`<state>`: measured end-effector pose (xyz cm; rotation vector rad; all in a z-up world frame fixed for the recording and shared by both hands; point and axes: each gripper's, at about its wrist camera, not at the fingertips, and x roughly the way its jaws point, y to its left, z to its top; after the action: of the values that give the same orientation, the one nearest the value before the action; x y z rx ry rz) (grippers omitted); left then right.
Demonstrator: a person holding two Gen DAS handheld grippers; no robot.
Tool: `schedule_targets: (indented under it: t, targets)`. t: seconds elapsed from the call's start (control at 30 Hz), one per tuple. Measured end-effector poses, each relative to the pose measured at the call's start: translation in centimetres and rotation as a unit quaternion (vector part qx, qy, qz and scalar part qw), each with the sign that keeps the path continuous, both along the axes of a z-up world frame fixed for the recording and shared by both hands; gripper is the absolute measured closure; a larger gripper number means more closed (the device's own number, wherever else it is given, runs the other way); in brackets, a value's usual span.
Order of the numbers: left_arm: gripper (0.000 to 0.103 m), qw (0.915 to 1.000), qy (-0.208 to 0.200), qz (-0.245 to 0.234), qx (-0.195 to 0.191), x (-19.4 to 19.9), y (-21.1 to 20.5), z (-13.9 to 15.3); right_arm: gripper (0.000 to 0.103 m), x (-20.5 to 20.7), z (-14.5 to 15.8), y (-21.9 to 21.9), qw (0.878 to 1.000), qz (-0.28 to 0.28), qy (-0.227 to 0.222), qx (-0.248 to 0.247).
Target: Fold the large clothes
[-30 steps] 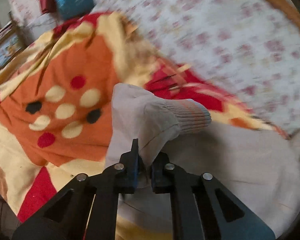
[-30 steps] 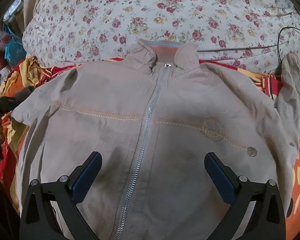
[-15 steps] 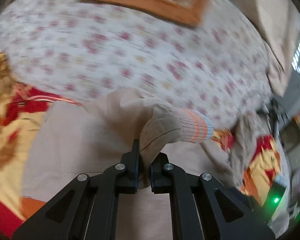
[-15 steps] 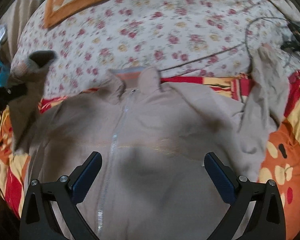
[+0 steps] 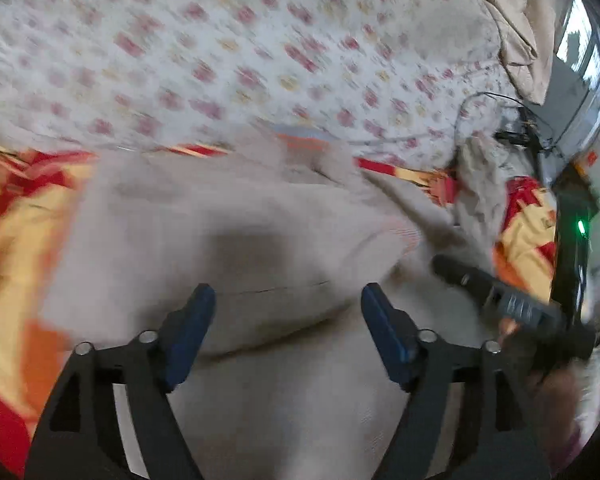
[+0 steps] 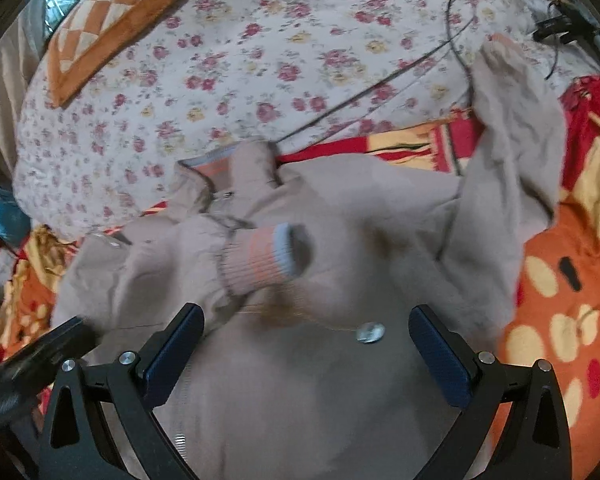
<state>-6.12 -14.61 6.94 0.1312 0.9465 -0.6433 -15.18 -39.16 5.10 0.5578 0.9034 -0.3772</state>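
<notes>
The tan jacket (image 6: 320, 380) lies flat on the bed (image 6: 260, 60), one striped-cuff sleeve (image 6: 260, 260) folded across its chest, with the left gripper (image 5: 288, 332) and right gripper (image 6: 304, 352) both wide apart, holding nothing.

On my feeds: beige jacket (image 6: 320, 380), cuff (image 6: 260, 258) striped peach and blue; white quilt (image 6: 260, 60) with red-pink florals; orange-and-cream checked cushion (image 6: 108, 20); red, orange, yellow blanket (image 6: 560, 320), cream dots

Folded sleeve (image 6: 256, 260) across jacket (image 6: 320, 392), seemingly unobstructed.
</notes>
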Motion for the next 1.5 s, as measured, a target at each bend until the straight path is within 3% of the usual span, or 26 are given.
schedule_targets:
  t: [0.07,0.13,0.2,0.27,0.3,0.33,0.37,0.43,0.57,0.67,0.73,0.83,0.9,0.93,1.03,1.17,1.3,1.4,1.43,1.5]
  targets:
    - [0.027,0.9985,-0.037,0.023,0.034,-0.4,2.4,0.5,0.000,0.8,-0.1,0.6,1.000,0.012,0.000,0.012]
    - [0.026,0.9901,-0.074,0.067,0.098,-0.1,4.9,0.0,0.000,1.7,-0.4,1.2,1.000,0.022,0.003,0.015]
    - [0.026,0.9814,-0.074,0.109,0.140,1.1,6.4,-1.6,0.001,3.4,-1.1,1.9,0.999,0.035,0.006,0.015]
    - [0.027,0.9774,-0.045,0.145,0.147,2.4,8.1,-3.2,0.004,4.9,-2.4,1.9,0.998,0.046,0.014,0.027]
    - [0.027,0.9738,-0.026,0.174,0.144,3.4,9.1,-4.3,0.021,5.6,-2.9,1.9,0.998,0.053,0.015,0.038]
    - [0.027,0.9710,-0.015,0.191,0.143,4.0,9.5,-4.9,0.062,6.6,-3.6,2.1,0.997,0.064,0.022,0.043]
    - [0.027,0.9681,-0.003,0.206,0.142,4.6,10.1,-5.4,0.080,7.1,-3.6,2.3,0.997,0.066,0.032,0.026]
    - [0.027,0.9647,0.014,0.225,0.136,5.4,11.4,-6.3,0.085,7.1,-2.6,2.5,0.998,0.065,0.022,0.008]
    - [0.027,0.9611,0.006,0.240,0.136,6.8,11.7,-6.9,0.085,4.7,1.9,2.2,0.996,0.055,-0.031,-0.070]
    - [0.027,0.9563,0.021,0.256,0.139,7.4,12.0,-8.0,0.085,3.6,2.1,0.5,0.994,0.011,-0.011,-0.107]
    - [0.027,0.9560,0.033,0.263,0.127,7.5,12.3,-8.2,0.079,4.0,-0.3,-1.2,0.996,0.002,0.030,-0.079]
    - [0.027,0.9587,0.014,0.262,0.111,6.4,12.6,-6.4,0.073,4.3,-3.6,-2.5,0.996,0.011,0.082,-0.010]
    - [0.027,0.9613,-0.004,0.257,0.099,5.6,12.8,-4.6,0.066,3.7,-3.0,-2.6,0.997,0.008,0.071,-0.011]
    - [0.027,0.9630,-0.009,0.253,0.092,5.4,12.7,-3.9,0.058,3.3,-2.1,-2.8,0.997,0.004,0.069,-0.025]
    - [0.027,0.9696,-0.021,0.231,0.079,5.0,11.5,-2.2,0.049,1.6,0.9,-3.2,0.997,-0.020,0.041,-0.057]
    - [0.027,0.9755,-0.013,0.206,0.076,5.4,8.9,-1.7,0.049,1.0,3.1,-2.2,0.993,-0.026,0.036,-0.113]
    - [0.027,0.9762,-0.011,0.194,0.096,6.4,6.4,-3.2,0.049,1.5,3.7,-2.1,0.991,-0.015,0.028,-0.130]
    - [0.026,0.9738,0.005,0.196,0.115,7.5,5.4,-5.2,0.057,3.0,2.6,-1.4,0.993,0.029,0.031,-0.114]
    - [0.026,0.9730,0.009,0.198,0.118,7.8,5.4,-5.7,0.064,3.9,1.8,-1.2,0.992,0.040,0.036,-0.115]
    - [0.026,0.9711,0.018,0.202,0.126,8.2,5.5,-7.0,0.069,4.8,0.6,-1.6,0.991,0.042,0.048,-0.119]
